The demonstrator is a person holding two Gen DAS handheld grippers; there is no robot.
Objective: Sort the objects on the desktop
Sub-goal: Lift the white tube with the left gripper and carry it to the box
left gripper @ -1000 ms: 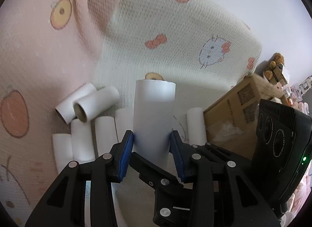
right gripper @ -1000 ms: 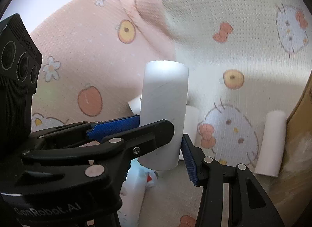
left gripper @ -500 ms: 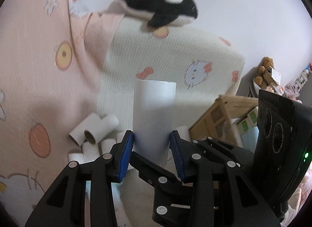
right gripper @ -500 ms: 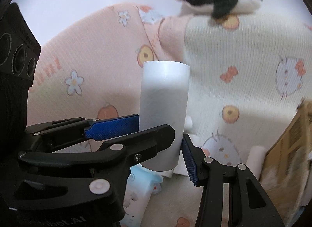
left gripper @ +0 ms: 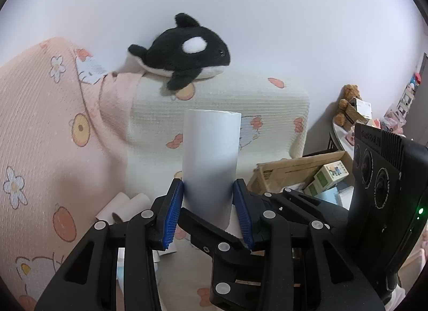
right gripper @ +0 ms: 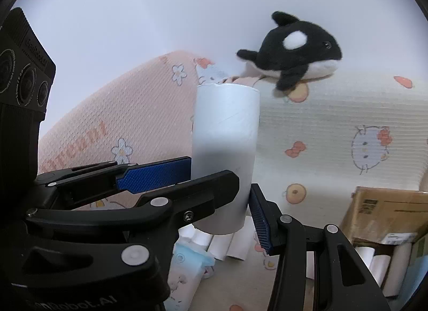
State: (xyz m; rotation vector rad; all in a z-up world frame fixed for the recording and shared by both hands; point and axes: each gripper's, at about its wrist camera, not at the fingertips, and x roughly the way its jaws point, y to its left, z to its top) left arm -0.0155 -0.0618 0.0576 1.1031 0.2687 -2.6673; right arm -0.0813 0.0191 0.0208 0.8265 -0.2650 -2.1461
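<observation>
Your left gripper [left gripper: 210, 212] and right gripper [right gripper: 222, 190] both have their jaws clamped on the roll [left gripper: 210, 161], which stands upright between them.

A plain white wall [left gripper: 240, 30] fills the background. Against it lean a pink pillow [left gripper: 40, 129] and a cream pillow [left gripper: 219, 99], both printed with cartoons, with a plush orca [left gripper: 184, 51] resting on top.

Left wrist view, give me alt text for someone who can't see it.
The left gripper holds a white roll upright between blue pads. Behind it, an orca plush lies on cartoon-print bedding, with a cardboard box at right.
</observation>
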